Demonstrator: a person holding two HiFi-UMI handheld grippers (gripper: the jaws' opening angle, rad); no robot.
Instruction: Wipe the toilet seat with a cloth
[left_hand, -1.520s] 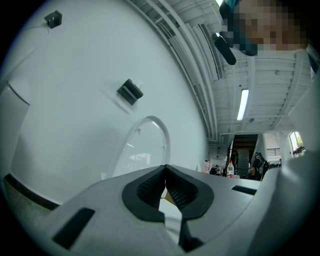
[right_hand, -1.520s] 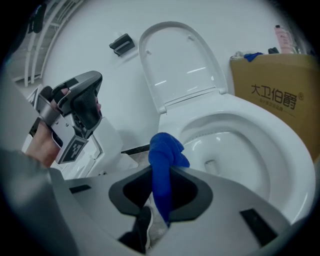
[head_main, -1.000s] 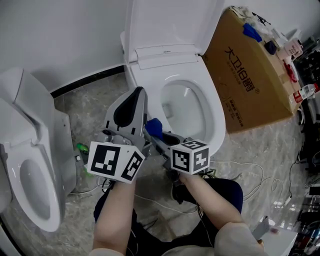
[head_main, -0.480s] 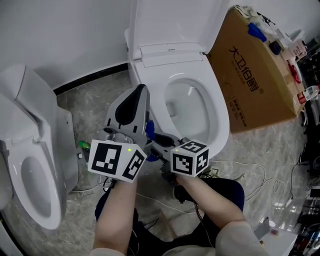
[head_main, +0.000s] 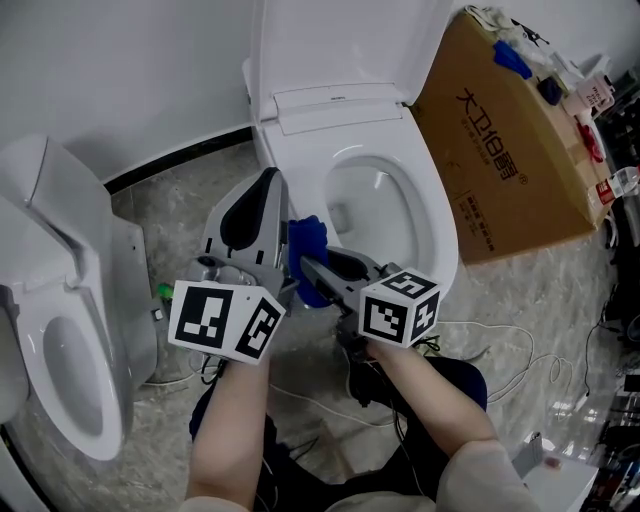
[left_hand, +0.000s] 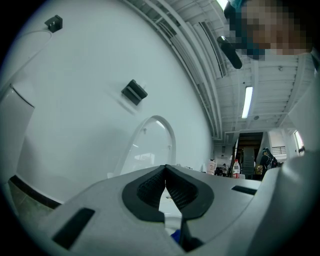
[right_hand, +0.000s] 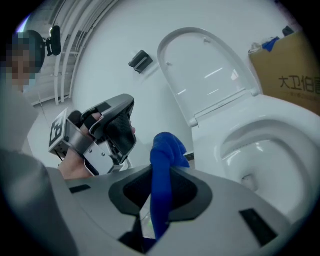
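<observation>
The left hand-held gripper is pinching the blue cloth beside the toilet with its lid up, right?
No, the right hand-held gripper pinches the blue cloth, as the right gripper view shows; the toilet lid is up.

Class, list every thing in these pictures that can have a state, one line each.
white toilet lid, raised
white toilet seat, down
blue cloth, bunched, clamped between jaws
right gripper, shut on blue cloth
left gripper, shut, empty
</observation>
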